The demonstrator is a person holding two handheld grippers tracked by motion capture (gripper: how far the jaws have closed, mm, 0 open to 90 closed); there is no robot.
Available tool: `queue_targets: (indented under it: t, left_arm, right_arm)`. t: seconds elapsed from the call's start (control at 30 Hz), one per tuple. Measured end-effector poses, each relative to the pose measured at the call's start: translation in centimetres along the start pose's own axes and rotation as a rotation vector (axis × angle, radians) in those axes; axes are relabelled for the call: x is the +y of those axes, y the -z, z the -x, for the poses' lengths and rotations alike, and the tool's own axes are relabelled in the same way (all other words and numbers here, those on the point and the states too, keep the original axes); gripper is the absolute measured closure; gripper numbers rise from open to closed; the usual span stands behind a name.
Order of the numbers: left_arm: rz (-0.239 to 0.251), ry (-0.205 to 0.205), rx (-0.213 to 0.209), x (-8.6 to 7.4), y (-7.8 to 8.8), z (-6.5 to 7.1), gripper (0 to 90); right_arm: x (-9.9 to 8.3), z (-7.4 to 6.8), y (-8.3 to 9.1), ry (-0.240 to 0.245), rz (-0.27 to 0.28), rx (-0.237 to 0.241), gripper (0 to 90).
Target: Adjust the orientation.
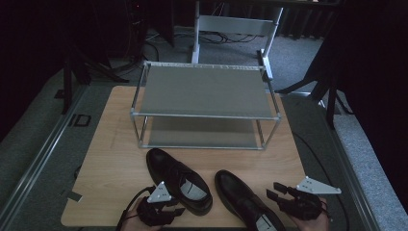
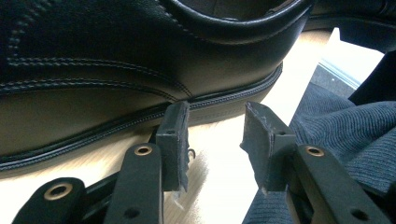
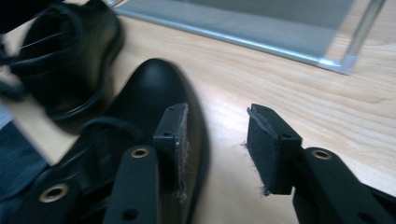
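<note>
Your right gripper (image 1: 276, 190) hovers spread and empty just right of the right dress shoe (image 1: 245, 201), toe aimed at the two-tier shoe rack (image 1: 204, 115), while your left gripper (image 1: 174, 210), parted, faces the left shoe's (image 1: 177, 179) heel.

A two-tier metal shoe rack (image 1: 204, 91) stands on the wooden table (image 1: 110, 159). Grey carpet floor (image 1: 43, 144) surrounds the table.

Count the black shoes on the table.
2: the left shoe lies before the rack by the left gripper; the right shoe lies beside the right gripper.
</note>
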State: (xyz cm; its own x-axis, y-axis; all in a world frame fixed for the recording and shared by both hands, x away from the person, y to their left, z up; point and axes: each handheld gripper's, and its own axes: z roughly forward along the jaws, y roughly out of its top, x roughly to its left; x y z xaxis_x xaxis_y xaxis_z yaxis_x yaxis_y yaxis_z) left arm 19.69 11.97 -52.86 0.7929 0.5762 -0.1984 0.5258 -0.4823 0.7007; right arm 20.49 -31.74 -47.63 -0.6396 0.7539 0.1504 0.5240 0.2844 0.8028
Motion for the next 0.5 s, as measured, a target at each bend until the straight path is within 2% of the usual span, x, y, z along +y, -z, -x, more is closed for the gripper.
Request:
queue_targets:
  t: [0.17,0.2,0.27,0.37,0.43,0.47,0.5]
  left_arm:
    - [0.001,0.002,0.006,0.0,0.1,-0.1,60.3]
    - [0.000,0.001,0.007,0.0,0.1,-0.1,60.3]
    - [-0.002,0.000,0.008,0.1,0.0,-0.1,59.9]
    - [-0.003,0.000,0.008,0.1,0.0,-0.1,59.8]
    - [-0.004,-0.001,0.009,0.2,0.0,-0.1,59.6]
    - [-0.004,-0.001,0.009,0.2,0.0,-0.1,59.6]
    - [-0.003,-0.001,0.011,0.2,0.0,-0.1,59.3]
  right_arm:
    - [-0.9,-1.2,1.4,0.023,-0.018,0.010,47.0]
    - [-1.4,-1.6,2.0,0.040,-0.029,0.041,44.2]
    - [-1.7,-2.1,2.2,0.057,-0.049,0.059,41.8]
    - [-2.1,-2.6,2.1,0.077,-0.074,0.074,40.2]
    - [-2.5,-3.1,1.3,0.112,-0.125,0.065,40.1]
    - [-2.5,-3.1,1.3,0.112,-0.125,0.065,40.1]
    - [-2.6,-3.1,0.4,0.132,-0.164,0.059,40.5]
